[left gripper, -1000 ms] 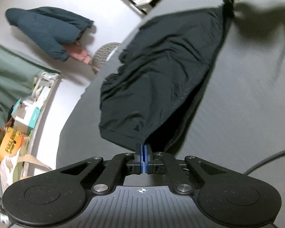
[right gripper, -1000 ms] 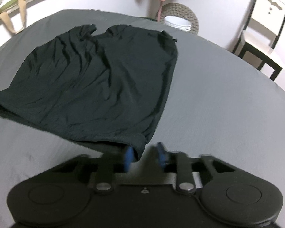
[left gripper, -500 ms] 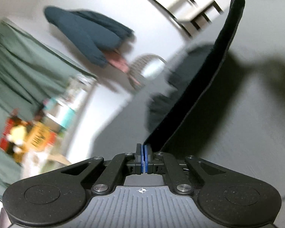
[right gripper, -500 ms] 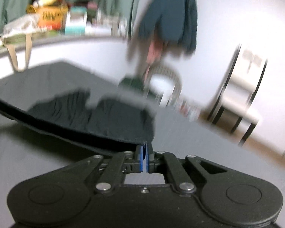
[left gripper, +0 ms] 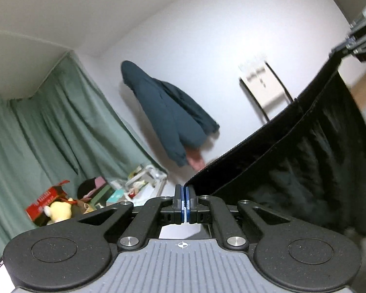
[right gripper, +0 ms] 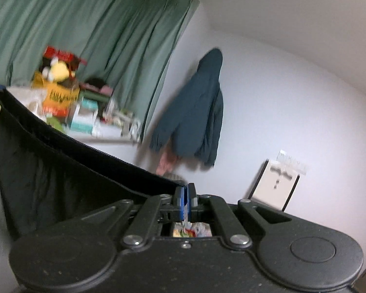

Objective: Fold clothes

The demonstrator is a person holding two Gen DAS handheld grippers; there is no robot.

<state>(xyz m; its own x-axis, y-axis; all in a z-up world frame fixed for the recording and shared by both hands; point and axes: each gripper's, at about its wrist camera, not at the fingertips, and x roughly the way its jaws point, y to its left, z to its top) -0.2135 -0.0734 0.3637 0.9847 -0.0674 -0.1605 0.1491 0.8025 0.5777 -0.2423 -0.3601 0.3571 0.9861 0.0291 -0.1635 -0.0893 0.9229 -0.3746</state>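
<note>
Black garment (left gripper: 292, 151) stretched aloft, hem corners clamped by left gripper (left gripper: 184, 196) and right gripper (right gripper: 185, 195); thin bite, tension may slip corner

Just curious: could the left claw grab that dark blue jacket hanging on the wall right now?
Probably not. The left claw is shut on the black garment, and the jacket hangs across the room.
</note>
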